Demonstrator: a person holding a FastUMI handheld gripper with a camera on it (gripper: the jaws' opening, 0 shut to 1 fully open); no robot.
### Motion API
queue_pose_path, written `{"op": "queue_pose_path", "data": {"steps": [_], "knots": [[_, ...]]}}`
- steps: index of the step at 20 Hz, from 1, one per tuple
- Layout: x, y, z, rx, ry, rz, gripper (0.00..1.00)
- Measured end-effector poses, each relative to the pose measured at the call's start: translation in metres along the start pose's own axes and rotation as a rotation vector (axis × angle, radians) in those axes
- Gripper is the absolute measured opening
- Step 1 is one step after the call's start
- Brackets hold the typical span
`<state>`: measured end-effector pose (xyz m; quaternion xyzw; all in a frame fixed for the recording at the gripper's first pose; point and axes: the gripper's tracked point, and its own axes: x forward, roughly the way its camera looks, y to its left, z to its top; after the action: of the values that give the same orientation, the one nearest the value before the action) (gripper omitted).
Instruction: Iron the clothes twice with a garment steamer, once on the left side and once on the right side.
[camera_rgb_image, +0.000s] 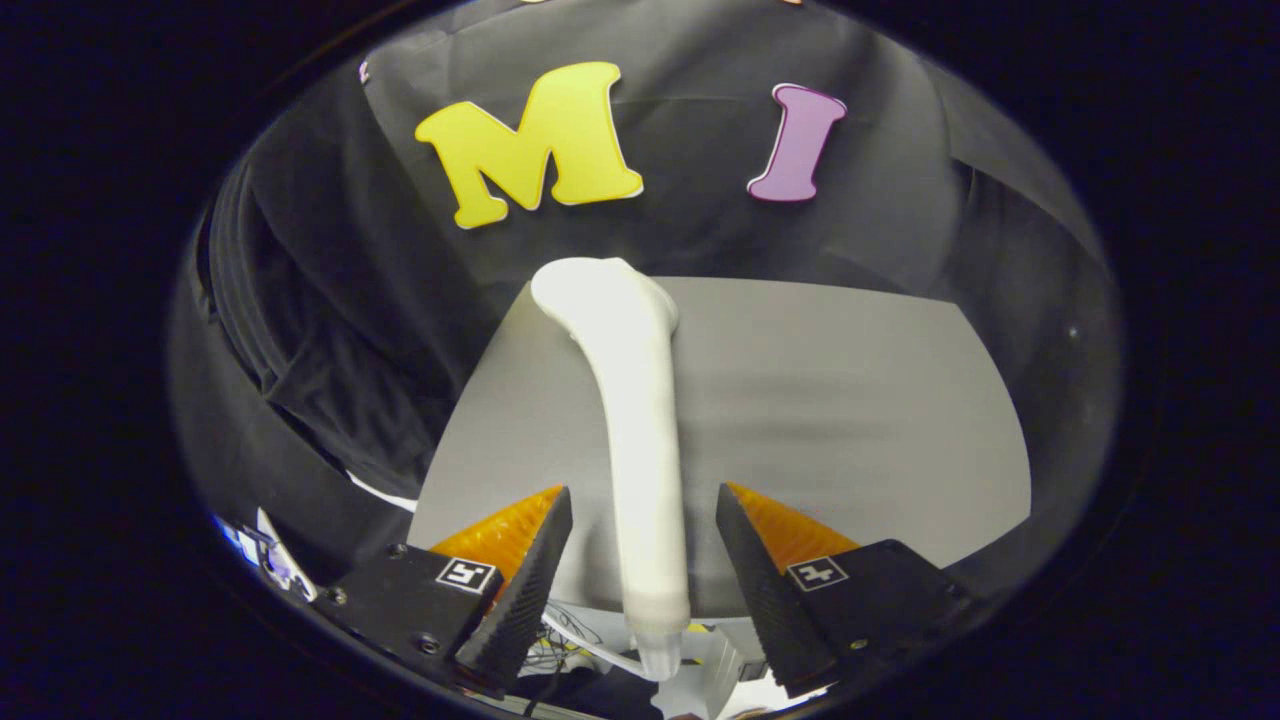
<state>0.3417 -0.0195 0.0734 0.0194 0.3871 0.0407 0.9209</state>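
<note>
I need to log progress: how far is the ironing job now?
Done: nothing visible. In hand: the open claw straddles the white steamer handle lying on the grey table, fingers apparently not yet pressing it. Left: gripping it and both ironing passes.

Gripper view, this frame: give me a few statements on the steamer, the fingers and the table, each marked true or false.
1. The garment steamer lies on the grey table. True.
2. The gripper is shut on the steamer's handle. False: its fingers stand open, with a gap on either side of the handle.
3. The steamer's handle lies between the fingers. True.
4. The steamer's head points back toward the fingers. False: it lies beyond them, near the table's far edge.
5. A cord leaves the handle's near end. True.
</note>
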Motion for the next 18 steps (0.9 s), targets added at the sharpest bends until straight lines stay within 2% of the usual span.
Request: {"op": "queue_pose_path", "data": {"steps": [1, 2, 3, 7, 10, 15, 18], "knots": [[0.001, -0.001, -0.002, -0.001, 0.020, -0.002, 0.89], [0.003, -0.001, -0.004, -0.001, 0.042, -0.001, 0.81], [0.002, -0.001, -0.006, 0.003, 0.058, 0.002, 0.78], [0.004, 0.001, -0.008, 0.015, 0.089, -0.018, 0.75], [0.009, 0.000, -0.009, -0.041, 0.088, -0.038, 0.72], [0.015, 0.003, -0.008, -0.045, 0.107, -0.056, 0.68], [0.013, 0.001, -0.005, -0.008, 0.099, -0.053, 0.49]]}}
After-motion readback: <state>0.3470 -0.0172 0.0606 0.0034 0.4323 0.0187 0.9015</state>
